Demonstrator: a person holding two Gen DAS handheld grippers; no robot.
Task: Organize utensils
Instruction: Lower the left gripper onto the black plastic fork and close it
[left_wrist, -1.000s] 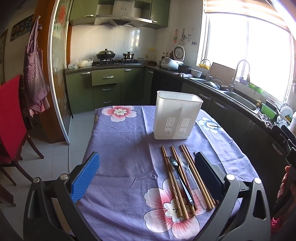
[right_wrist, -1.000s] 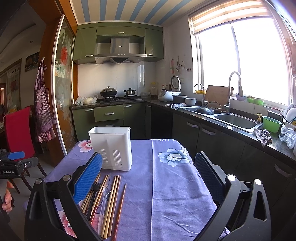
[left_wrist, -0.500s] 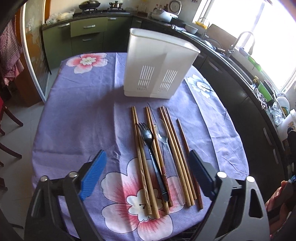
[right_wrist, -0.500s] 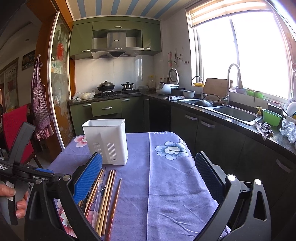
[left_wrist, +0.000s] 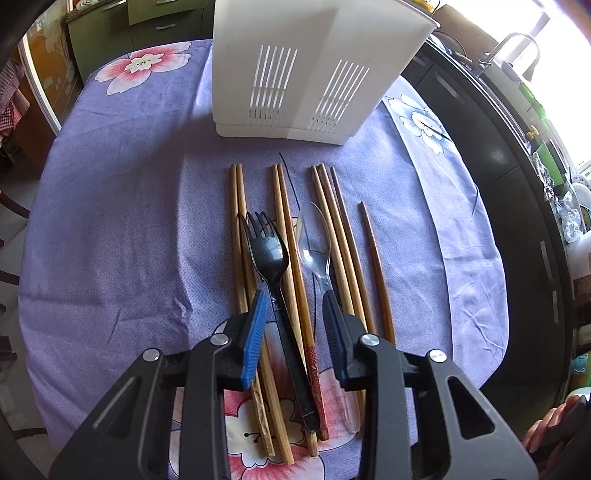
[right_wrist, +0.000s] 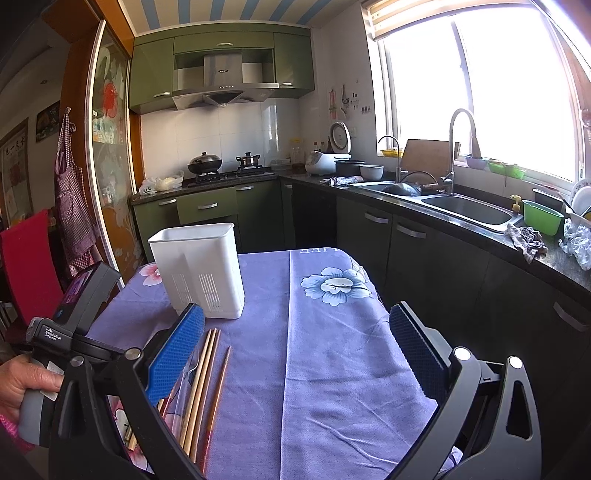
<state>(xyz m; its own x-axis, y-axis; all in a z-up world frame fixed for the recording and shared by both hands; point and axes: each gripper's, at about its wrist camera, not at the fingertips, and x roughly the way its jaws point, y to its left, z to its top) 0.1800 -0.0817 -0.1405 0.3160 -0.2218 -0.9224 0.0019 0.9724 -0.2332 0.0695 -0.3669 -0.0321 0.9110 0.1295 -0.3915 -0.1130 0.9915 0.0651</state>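
From my left gripper (left_wrist: 291, 317), angled down over the purple-clothed counter (left_wrist: 122, 221), I see the utensils laid in a neat row, handles toward me, so each can be picked singly. Going left to right: a pair of wooden chopsticks (left_wrist: 236, 236), a black fork (left_wrist: 267, 251), another chopstick pair (left_wrist: 286, 236), a clear spoon (left_wrist: 314, 236), more chopsticks (left_wrist: 338, 236) and a lone dark chopstick (left_wrist: 373, 251). My left fingers (left_wrist: 255, 332) have just been closing; they now bracket the fork handle and a chopstick without yet pressing, I judge. The white slotted holder (left_wrist: 306, 66) stands upright just beyond the row, waiting to receive them. My right gripper (right_wrist: 295, 354) hovers level with fingers wide apart and empty, over bare cloth.
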